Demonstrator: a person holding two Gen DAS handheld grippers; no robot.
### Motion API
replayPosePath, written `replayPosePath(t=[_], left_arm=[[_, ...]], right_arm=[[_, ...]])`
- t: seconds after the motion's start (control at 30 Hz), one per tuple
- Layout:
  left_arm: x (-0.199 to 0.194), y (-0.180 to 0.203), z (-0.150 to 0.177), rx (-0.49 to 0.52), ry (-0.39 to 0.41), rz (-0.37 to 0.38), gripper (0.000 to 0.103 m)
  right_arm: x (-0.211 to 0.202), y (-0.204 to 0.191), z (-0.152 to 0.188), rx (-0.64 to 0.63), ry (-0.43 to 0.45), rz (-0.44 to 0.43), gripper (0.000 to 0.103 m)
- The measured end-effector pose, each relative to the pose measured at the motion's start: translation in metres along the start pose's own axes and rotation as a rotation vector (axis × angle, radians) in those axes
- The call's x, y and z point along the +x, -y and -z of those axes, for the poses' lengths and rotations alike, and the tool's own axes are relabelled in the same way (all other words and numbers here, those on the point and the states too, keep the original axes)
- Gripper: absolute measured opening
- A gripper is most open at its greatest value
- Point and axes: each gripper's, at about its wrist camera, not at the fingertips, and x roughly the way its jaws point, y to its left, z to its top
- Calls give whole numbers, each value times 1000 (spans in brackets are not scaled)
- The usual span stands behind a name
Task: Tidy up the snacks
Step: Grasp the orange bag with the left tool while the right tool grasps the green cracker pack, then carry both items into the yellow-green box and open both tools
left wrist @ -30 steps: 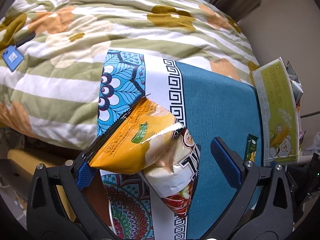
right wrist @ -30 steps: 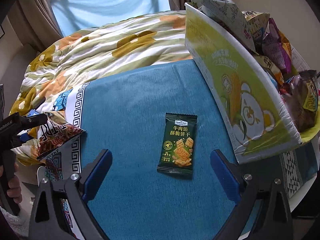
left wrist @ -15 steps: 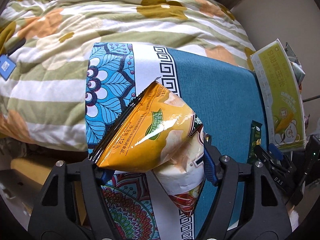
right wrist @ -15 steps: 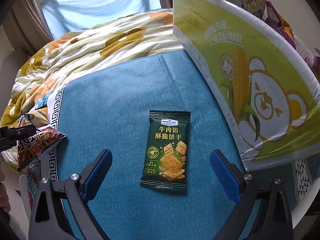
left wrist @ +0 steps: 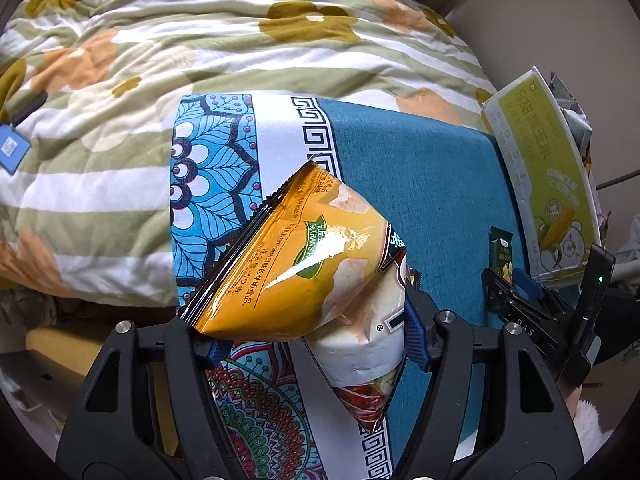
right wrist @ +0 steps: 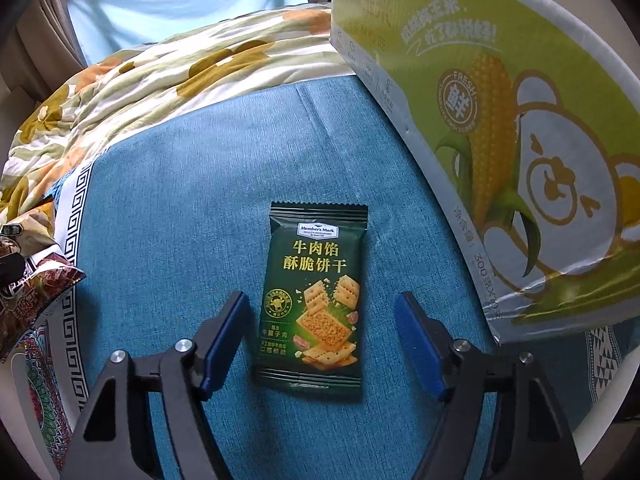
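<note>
Left wrist view: the left tool [left wrist: 308, 336] occupies the lower centre of the frame. Its jaws are closing, narrow, with the blue pads pressed against both sides of an orange snack bag [left wrist: 296, 264]. A second bag, white and red [left wrist: 368, 364], sits under the orange one between the same pads. Both bags lie over the patterned border of the teal cloth [left wrist: 420, 184] covering the bench. A floral quilt [left wrist: 200, 40] fills the upper part of the frame. At the right edge stands the green corn box [left wrist: 548, 176], and the right tool appears small beside it at lower right.

Right wrist view: the right tool [right wrist: 322, 340] points down at the teal cloth [right wrist: 180, 200]. Its jaws are closing, at medium width. The dark green cracker packet [right wrist: 316, 292] lies flat on the cloth at frame centre, its lower half between the blue pads. The left pad stands just beside the packet edge; the right pad is apart from it. The corn box [right wrist: 500, 120] fills the upper right, near the packet but not touching it. The red-patterned bag [right wrist: 36, 288] shows at the left edge.
</note>
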Motion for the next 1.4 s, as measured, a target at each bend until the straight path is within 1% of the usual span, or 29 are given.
replayPosePath(t=[0.07,0.13,0.17,0.2,0.33,0.43,0.57,0.7,0.9,1.07,1.23,1.4], left_arm=[[-3,0,2,1,3,2,64],[-8,1,3,1,11,7,64],[-10,1,3,3,16,10,64],[-13,1,4,4,20,15,64],[-22,4,5,2,42,33,64],[-32,12,3,2,69,52,64],[-53,27,-1,8,116,85,64],[-78,55,-9,48,175,105,64],[-109,122,-24,115,269,132,64],[-118,199,-30,156,324,144,64],[-100,285,-38,196,328,180,64],[-71,368,-45,257,311,188,64]], right_arm=[[0,-3,-1,-2,3,-3,66],[0,-5,-1,-4,8,-11,57],[-1,-7,-1,-14,12,-17,46],[-2,-9,-2,-24,15,-23,40],[-3,-10,0,-25,11,-37,40],[-13,-8,0,-14,25,-55,40],[-47,-7,-7,-31,72,-82,40],[-94,1,-15,-32,145,-126,40],[-162,35,-29,1,257,-181,40],[-198,81,-43,5,330,-193,40],[-217,136,-65,-17,374,-204,40],[-222,200,-82,2,407,-222,40]])
